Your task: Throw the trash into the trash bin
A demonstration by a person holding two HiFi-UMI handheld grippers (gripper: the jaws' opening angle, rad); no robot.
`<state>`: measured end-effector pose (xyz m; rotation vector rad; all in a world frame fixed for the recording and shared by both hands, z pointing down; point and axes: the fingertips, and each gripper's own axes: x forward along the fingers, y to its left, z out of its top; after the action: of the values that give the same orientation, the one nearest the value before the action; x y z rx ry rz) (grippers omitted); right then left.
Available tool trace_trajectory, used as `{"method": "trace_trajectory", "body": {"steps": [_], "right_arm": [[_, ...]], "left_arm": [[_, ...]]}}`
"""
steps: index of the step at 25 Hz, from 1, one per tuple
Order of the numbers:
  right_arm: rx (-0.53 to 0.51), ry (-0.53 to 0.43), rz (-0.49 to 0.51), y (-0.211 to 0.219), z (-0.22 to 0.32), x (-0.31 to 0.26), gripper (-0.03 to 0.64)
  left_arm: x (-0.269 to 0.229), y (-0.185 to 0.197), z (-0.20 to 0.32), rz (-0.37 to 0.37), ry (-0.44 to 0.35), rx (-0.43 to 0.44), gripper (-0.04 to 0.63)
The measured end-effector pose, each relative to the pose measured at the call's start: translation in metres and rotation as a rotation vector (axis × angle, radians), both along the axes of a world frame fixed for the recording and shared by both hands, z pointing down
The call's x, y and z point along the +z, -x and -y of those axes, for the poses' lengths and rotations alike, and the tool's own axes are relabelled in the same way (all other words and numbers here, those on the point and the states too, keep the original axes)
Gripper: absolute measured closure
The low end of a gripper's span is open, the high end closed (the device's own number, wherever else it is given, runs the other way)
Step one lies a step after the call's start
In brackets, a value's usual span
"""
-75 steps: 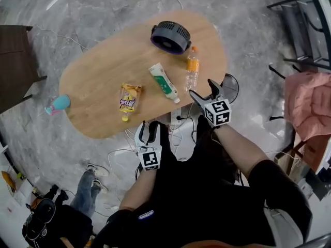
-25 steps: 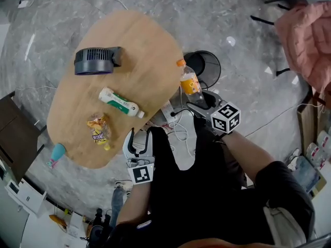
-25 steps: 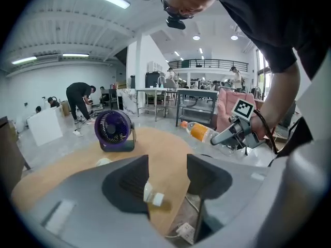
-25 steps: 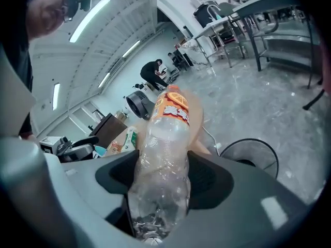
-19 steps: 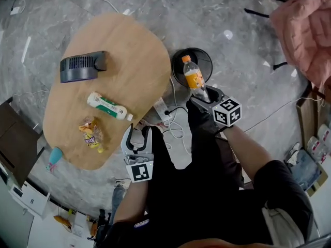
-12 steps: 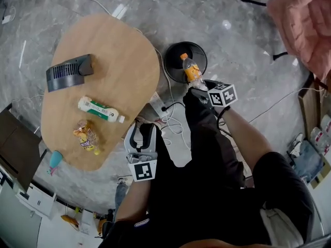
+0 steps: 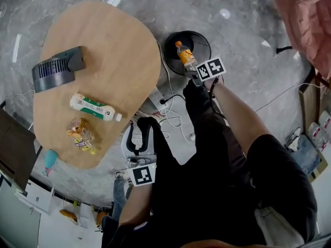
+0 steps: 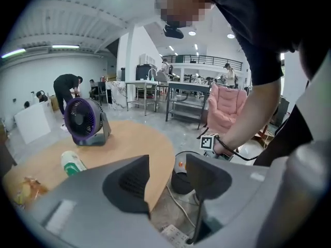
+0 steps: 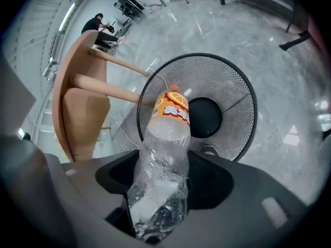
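My right gripper (image 9: 161,177) (image 7: 195,72) is shut on a clear plastic bottle (image 9: 164,154) (image 7: 184,56) with an orange label and cap. The bottle points down over the mouth of the black mesh trash bin (image 9: 235,94) (image 7: 176,40) on the floor beside the table. My left gripper (image 8: 166,179) (image 7: 139,138) hangs open and empty near my body, off the table's near edge. On the wooden table (image 7: 114,61) lie a white and green tube (image 7: 93,106) (image 8: 71,161) and a yellow snack packet (image 7: 80,136) (image 8: 23,187).
A dark purple fan (image 7: 54,68) (image 8: 85,120) stands on the table's far part. A white power strip (image 7: 158,98) and cables lie on the marble floor between table and bin. A pink chair (image 7: 305,19) stands at the right. A teal object (image 7: 50,159) lies by the table's left edge.
My right gripper has carried the bottle from beside the table's edge out and down over the trash bin. The left gripper drifted slightly lower, still open.
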<state>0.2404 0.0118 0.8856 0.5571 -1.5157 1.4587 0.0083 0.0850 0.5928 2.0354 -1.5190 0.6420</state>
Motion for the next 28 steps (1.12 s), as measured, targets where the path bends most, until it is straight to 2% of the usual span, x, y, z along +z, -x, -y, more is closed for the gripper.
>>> {"method": "trace_trajectory", "body": {"steps": [6, 10, 13, 17, 20, 23, 28], "right_arm": [[-0.061, 0.095, -0.128, -0.002, 0.002, 0.043, 0.297], [-0.083, 0.198, -0.182, 0.003, 0.001, 0.069, 0.296], [-0.150, 0.231, -0.237, 0.009, 0.008, 0.085, 0.298], [-0.229, 0.222, -0.294, 0.016, 0.027, 0.111, 0.298], [-0.278, 0.235, -0.304, 0.022, 0.020, 0.128, 0.298], [-0.317, 0.217, -0.287, 0.029, 0.011, 0.140, 0.297], [-0.327, 0.124, -0.207, 0.045, 0.010, 0.133, 0.285]], "left_arm": [[0.004, 0.037, -0.015, 0.021, -0.012, -0.055, 0.368], [0.011, 0.051, -0.026, 0.008, 0.015, -0.089, 0.368], [0.012, 0.058, -0.037, 0.012, 0.038, -0.095, 0.368], [0.017, 0.067, -0.044, 0.020, 0.040, -0.084, 0.368], [0.022, 0.077, -0.046, 0.026, 0.039, -0.093, 0.368], [0.023, 0.083, -0.043, 0.016, 0.025, -0.127, 0.368], [0.033, 0.079, -0.050, -0.016, 0.028, -0.128, 0.368]]}}
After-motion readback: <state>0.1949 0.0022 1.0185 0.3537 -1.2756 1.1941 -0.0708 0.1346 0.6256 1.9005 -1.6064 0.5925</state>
